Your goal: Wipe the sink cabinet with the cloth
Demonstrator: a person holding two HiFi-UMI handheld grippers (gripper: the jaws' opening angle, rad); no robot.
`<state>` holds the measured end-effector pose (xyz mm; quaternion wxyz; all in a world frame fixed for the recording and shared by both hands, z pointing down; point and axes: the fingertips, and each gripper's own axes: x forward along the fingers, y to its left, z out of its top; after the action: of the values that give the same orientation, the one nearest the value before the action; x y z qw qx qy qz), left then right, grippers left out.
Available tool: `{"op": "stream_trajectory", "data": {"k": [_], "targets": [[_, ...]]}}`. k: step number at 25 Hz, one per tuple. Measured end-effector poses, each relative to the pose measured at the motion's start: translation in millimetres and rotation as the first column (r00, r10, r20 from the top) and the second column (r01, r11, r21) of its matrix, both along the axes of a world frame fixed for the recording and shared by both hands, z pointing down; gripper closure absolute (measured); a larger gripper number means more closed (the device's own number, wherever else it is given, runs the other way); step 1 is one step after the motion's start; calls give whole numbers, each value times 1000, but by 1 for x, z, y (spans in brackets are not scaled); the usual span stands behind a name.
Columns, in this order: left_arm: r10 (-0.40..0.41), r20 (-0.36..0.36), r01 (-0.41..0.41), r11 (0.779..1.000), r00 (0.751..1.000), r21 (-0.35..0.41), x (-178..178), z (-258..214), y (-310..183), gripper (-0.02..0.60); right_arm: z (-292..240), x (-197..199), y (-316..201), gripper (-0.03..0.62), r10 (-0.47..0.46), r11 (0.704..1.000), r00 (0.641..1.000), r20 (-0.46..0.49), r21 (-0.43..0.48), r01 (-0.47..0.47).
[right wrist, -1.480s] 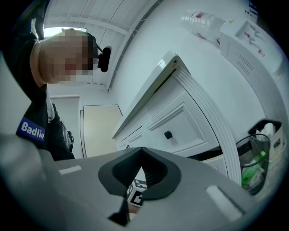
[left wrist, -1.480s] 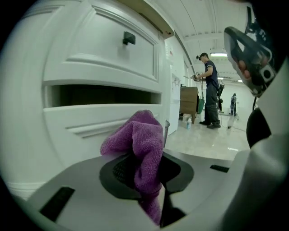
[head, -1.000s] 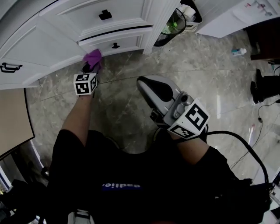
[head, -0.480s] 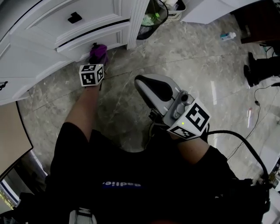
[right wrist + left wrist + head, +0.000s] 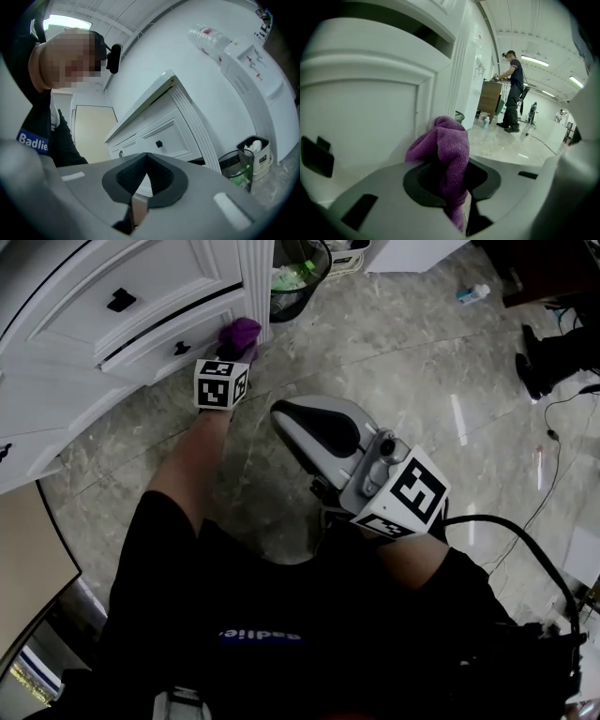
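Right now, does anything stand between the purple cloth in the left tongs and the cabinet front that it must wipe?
Nothing visible does. The left tongs are shut on the purple cloth, which seems to press directly against the white sink cabinet by its corner post. The wire bin stands aside, beyond that corner.

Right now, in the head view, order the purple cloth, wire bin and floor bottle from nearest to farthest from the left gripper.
1. Purple cloth, held in the left gripper jaws.
2. Wire bin, just up-right.
3. Bottle, far right on floor.
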<state>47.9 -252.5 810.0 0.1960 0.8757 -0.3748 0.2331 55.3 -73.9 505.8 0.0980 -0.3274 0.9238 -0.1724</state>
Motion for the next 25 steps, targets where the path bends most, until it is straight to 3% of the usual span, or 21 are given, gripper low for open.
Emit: {"op": "stream_trajectory", "data": {"k": [8,13,18,25], "targets": [[60,-20,-59,997,998,43,4,-37,22,494,-18,-22,-3,600,-40,999,998,46,27,39],[87,-84,-78,991,993,106,-33,-90,66,494,-21,-57,-13,600,-83,996,995,57,31,81],[63,-105,-51,993,993,109,-99,-167,130,494,-25,-78,-15,600,-83,996,990,-115,29,87],[-112,-160,126,989,981,82,-162,-327,194,494,-104,-59,24,600,-149,983,958,-247,-140,117]]}}
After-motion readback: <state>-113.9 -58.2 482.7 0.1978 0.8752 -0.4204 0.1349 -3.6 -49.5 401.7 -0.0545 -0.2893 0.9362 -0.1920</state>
